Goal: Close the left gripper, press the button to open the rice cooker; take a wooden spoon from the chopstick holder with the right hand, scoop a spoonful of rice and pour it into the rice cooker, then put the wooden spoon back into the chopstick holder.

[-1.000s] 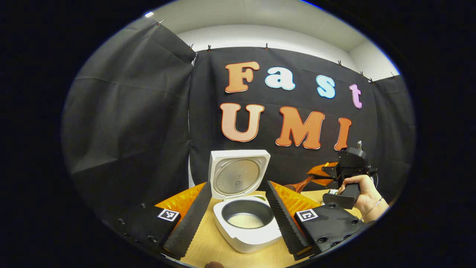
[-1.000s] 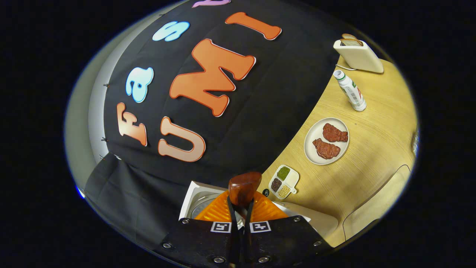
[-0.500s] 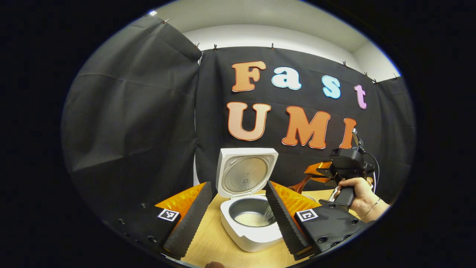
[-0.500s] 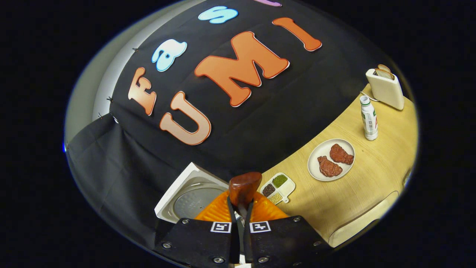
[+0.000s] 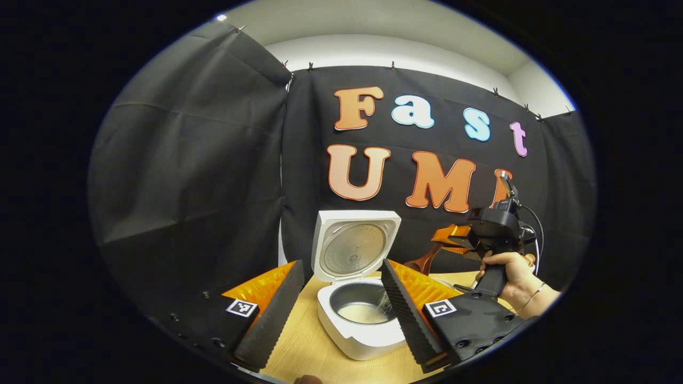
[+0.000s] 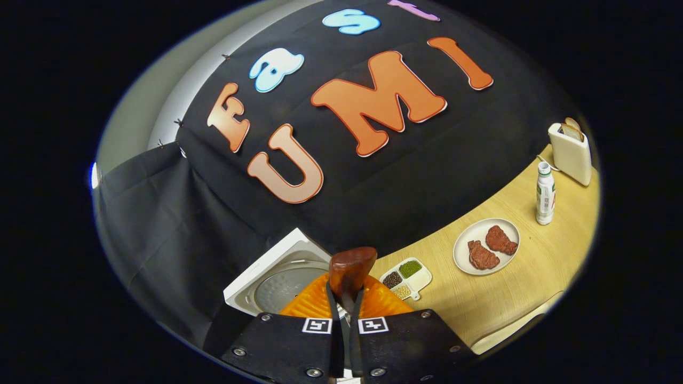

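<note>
Jaws of the right gripper [image 6: 344, 298] pinch the wooden spoon [image 6: 349, 269], held up in a hand [image 5: 509, 272] and tilted right of the open rice cooker [image 5: 363, 314] on the surface [image 5: 304, 346], while the left gripper [image 5: 341, 304] jaws gape wide, empty.

Nothing readable here tbh, the bottle [image 6: 545, 193] label on the far right is too tiny.
</note>
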A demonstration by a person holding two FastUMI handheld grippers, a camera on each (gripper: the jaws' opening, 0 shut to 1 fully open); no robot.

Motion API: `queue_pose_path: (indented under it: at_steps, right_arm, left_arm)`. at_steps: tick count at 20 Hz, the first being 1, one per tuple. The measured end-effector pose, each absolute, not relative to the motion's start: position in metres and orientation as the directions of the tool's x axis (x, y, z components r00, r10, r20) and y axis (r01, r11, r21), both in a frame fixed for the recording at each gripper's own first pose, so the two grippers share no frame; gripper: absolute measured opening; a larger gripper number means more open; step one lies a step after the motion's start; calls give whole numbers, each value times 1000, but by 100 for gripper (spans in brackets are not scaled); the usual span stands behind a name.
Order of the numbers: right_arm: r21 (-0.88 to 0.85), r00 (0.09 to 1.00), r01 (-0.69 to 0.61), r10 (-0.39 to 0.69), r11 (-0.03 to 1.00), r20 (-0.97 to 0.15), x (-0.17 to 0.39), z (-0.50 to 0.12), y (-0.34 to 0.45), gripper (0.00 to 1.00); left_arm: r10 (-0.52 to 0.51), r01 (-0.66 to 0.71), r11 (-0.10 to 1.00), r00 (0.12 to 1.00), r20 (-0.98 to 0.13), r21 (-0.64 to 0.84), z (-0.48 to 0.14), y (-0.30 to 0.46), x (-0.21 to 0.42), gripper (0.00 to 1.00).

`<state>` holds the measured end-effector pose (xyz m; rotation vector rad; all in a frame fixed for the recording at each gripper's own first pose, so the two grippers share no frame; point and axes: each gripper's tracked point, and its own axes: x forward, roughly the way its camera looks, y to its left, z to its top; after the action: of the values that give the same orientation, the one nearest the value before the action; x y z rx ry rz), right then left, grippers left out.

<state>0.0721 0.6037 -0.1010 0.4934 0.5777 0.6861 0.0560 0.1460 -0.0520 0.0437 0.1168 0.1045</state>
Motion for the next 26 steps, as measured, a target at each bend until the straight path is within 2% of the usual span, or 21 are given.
queue_pose_path:
  at_steps: [13, 26]
  right_arm:
    - [419, 615, -634, 752, 650, -237, 52, -73, 627, 4]
    - [229, 576, -769, 802, 597, -157, 20, -61, 642, 4]
  left_arm:
    - [110, -105, 993, 987, -116, 51, -52, 149, 52, 99]
    - [127, -122, 991, 985, -114, 48, -51, 155, 45, 99]
